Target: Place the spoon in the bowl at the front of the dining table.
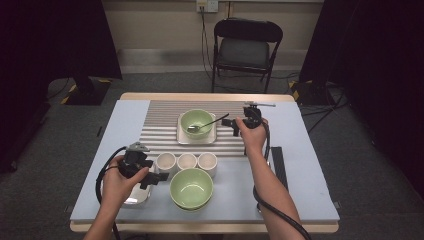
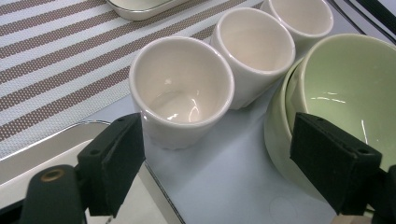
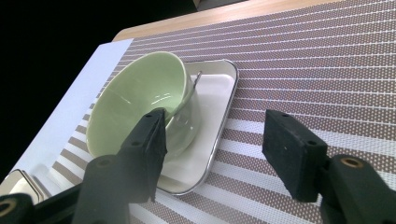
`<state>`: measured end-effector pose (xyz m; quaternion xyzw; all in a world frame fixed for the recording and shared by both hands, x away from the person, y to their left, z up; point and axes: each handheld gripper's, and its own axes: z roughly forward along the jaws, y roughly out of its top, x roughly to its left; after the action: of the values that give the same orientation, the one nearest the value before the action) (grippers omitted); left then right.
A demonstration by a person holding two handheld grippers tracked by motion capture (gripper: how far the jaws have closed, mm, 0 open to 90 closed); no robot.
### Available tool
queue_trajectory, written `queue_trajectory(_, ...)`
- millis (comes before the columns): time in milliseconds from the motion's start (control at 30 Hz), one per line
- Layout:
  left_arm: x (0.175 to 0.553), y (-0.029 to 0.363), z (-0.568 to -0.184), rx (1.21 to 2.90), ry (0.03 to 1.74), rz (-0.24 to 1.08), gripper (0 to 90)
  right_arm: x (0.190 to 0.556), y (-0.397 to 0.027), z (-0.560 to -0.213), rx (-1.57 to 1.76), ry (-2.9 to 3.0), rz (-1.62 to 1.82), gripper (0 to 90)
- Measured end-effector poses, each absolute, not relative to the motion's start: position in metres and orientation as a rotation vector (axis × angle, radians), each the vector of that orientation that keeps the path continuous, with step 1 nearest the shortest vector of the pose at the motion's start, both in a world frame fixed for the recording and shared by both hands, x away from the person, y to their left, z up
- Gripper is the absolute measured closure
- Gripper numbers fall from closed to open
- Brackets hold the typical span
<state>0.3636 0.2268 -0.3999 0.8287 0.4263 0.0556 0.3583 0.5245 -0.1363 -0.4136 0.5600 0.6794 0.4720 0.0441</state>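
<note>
A green bowl (image 1: 197, 121) (image 3: 135, 100) stands on a white square tray (image 1: 182, 137) (image 3: 219, 116) on the striped mat (image 1: 160, 122). A spoon (image 1: 212, 122) rests in it, its handle pointing right. My right gripper (image 1: 231, 123) (image 3: 217, 140) is open just right of the handle's end, with nothing between its jaws. Three white cups (image 1: 187, 161) (image 2: 182, 88) stand in a row in front of the mat. Below them sit stacked green bowls (image 1: 191, 187) (image 2: 345, 84). My left gripper (image 1: 155, 177) (image 2: 219, 154) is open at the left cup and the bowls, holding nothing.
A metal tray (image 1: 137, 198) lies under my left hand near the table's front left. A black strip (image 1: 278, 165) lies along the right side of the table. A black folding chair (image 1: 247, 47) stands behind the table, with dark curtains on both sides.
</note>
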Motion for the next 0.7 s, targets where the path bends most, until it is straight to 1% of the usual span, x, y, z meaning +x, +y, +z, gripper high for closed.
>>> queue_trajectory(367, 0.363, 0.226, -0.400, 2.135, 1.102, 0.145, 17.6, 0.519, -0.143, -0.413, 1.689, 2.106, 1.388, 33.7)
queue_trajectory(700, 0.363, 0.225, -0.399, 2.136, 1.099, 0.145, 17.6, 0.513, -0.152, -0.410, 1.668, 2.114, 1.355, 32.0)
